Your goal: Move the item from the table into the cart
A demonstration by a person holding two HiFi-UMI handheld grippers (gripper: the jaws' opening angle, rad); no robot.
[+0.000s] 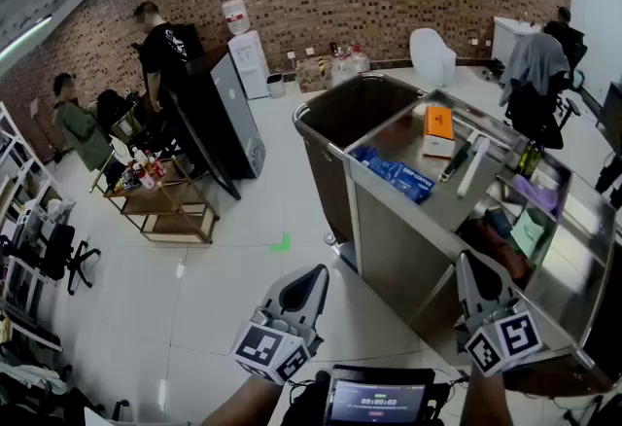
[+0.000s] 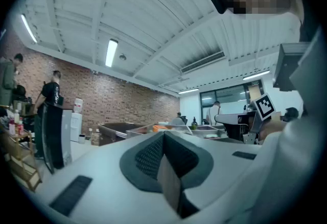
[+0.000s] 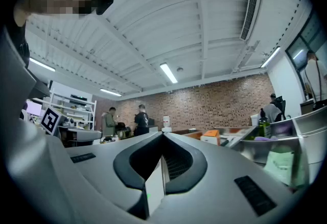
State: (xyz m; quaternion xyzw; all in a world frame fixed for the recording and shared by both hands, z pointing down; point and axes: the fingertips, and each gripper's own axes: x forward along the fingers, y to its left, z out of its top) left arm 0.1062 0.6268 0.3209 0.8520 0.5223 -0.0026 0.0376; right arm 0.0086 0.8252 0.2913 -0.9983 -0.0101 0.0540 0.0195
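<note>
- Two grippers show low in the head view. The left gripper (image 1: 316,274) and the right gripper (image 1: 470,265) both point forward, and both are clenched on nothing.
- The steel cart (image 1: 352,167) stands just ahead and to the right. Its deep bin (image 1: 340,115) is on the left end. Its top tray (image 1: 457,205) holds an orange box (image 1: 438,122) and a blue pack (image 1: 399,175).
- No item is being carried, and it is not clear which item is meant to be moved. A low wooden bench (image 1: 183,212) with small bottles on it stands well off to the left, near two people.
- The cart's long side runs from upper left to lower right. The right gripper is nearer the tray and the left gripper is nearer the bin. The bench lies on the left gripper's side, so that one looks like the closer reach to it.
- In the left gripper view, the left gripper (image 2: 164,155) has its jaws pressed together with nothing in between. The cart (image 2: 121,128) is far ahead, a bit to the left.
- In the right gripper view, the right gripper (image 3: 162,160) is closed tight and empty too. The orange box (image 3: 212,133) sits ahead and to the right, well apart from the jaws.
</note>
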